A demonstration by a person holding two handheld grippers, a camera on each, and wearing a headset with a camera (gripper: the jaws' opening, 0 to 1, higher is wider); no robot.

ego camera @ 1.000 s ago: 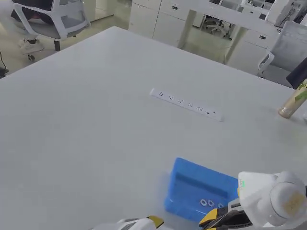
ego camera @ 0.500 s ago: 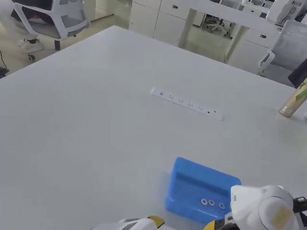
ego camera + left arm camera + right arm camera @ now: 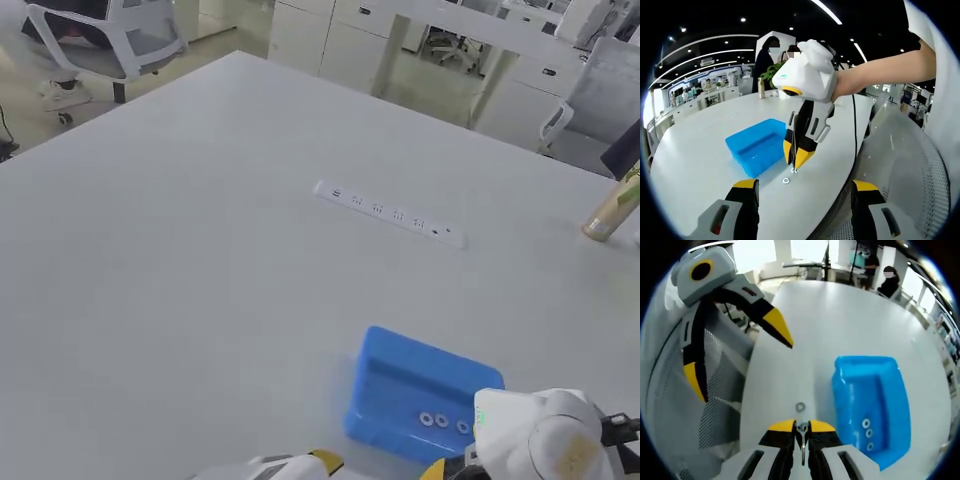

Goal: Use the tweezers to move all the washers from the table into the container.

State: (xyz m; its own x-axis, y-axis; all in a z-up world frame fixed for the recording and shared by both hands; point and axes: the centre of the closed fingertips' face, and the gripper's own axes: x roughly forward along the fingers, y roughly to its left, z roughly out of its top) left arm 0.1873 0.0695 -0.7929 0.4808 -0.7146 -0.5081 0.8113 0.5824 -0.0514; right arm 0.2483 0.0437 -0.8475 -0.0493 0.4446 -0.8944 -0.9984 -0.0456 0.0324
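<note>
My right gripper [image 3: 802,429] is shut on slim metal tweezers [image 3: 803,442] that point down at the table. One loose washer [image 3: 800,406] lies on the white table just ahead of the tweezer tips and left of the blue container [image 3: 872,405]. Three washers [image 3: 867,432] rest inside that container. In the left gripper view the right gripper [image 3: 796,159] hangs tip-down over the loose washer [image 3: 786,180], beside the container [image 3: 757,145]. My left gripper [image 3: 805,186] stands open and holds nothing. In the head view the container [image 3: 400,375] sits at the near edge.
A white power strip [image 3: 388,212] lies mid-table and a bottle [image 3: 610,215] stands at the far right. The table's near edge [image 3: 840,165] runs close behind the washer, with a mesh chair seat [image 3: 900,165] below. Office chairs and cabinets line the far side.
In the head view the right gripper has drawn back from the container's near corner toward the table's near edge. The container and its washers have stayed put.
</note>
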